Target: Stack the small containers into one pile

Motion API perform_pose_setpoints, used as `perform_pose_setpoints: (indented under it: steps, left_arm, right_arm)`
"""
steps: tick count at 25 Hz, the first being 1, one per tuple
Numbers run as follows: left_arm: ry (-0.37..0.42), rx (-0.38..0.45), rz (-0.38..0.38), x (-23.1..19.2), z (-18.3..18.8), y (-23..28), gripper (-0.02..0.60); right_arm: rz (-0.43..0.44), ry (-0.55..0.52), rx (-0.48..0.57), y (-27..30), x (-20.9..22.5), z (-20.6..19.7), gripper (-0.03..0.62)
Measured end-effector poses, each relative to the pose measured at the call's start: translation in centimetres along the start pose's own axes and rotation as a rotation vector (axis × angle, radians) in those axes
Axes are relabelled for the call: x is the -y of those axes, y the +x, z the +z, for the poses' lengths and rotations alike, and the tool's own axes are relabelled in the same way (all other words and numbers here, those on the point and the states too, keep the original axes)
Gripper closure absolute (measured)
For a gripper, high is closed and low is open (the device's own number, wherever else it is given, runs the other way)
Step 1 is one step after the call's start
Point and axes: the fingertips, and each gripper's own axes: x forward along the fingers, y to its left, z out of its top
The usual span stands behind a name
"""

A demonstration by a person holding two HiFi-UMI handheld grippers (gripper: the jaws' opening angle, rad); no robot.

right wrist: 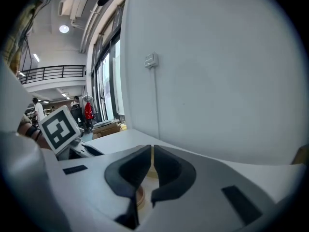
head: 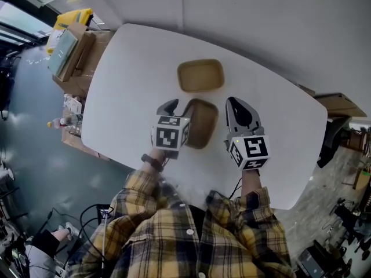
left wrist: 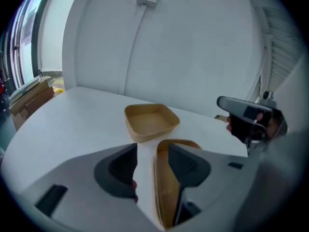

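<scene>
The left gripper (left wrist: 146, 153) has its jaws spread wide, straddling the left wall of the nearer tan, rounded-rectangular paper container (head: 200, 125). One jaw sits inside it and one outside, and neither pad presses the wall, so nothing is gripped. That container rests on the white table (head: 133, 68) between the two grippers. Its rim looks doubled in the left gripper view, so it may already be two nested pieces, but I cannot tell for sure.

Just beyond the nearer container, close to it but apart, lies a second tan paper container (head: 200, 76) of the same shape, open side up and empty. To the right of the nearer container, the right gripper (right wrist: 151, 161) has its jaws closed together on nothing.

I judge the stacking unfinished. Two separate containers are on the table, and at least one move remains — bringing the far one and the nearer one into a single pile.
</scene>
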Motion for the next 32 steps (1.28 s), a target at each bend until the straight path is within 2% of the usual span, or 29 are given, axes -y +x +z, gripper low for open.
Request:
perform_pose_setpoints:
  steps: [6, 10, 13, 21, 25, 32]
  left_arm:
    - [-0.005, 0.053, -0.034, -0.6, 1.2, -1.2, 0.385]
    - [-0.023, 0.075, -0.013, -1.6, 1.3, -1.9, 0.430]
    - [-0.026, 0.082, -0.001, -2.2, 1.1, -2.2, 0.481]
    - [0.033, 0.122, -0.016, -2.6, 1.5, -2.3, 0.529]
    - [0.032, 0.143, -0.015, -2.8, 1.7, -2.2, 0.548]
    - [0.005, 0.160, -0.013, -3.4, 1.9, -2.4, 0.558]
  right_arm:
    - [0.025, 0.025, -0.041, 3.4, 1.9, 0.7, 0.577]
    - [0.038, 0.036, -0.103, 5.1, 3.0, 0.2, 0.576]
    - [0.053, 0.040, -0.157, 6.6, 3.8, -0.5, 0.509]
    - [0.081, 0.055, -0.356, 11.2, 4.9, -4.8, 0.453]
    - [0.064, 0.127, -0.424, 12.7, 5.7, -6.8, 0.441]
    - [0.044, 0.217, -0.456, 13.7, 6.5, -8.6, 0.445]
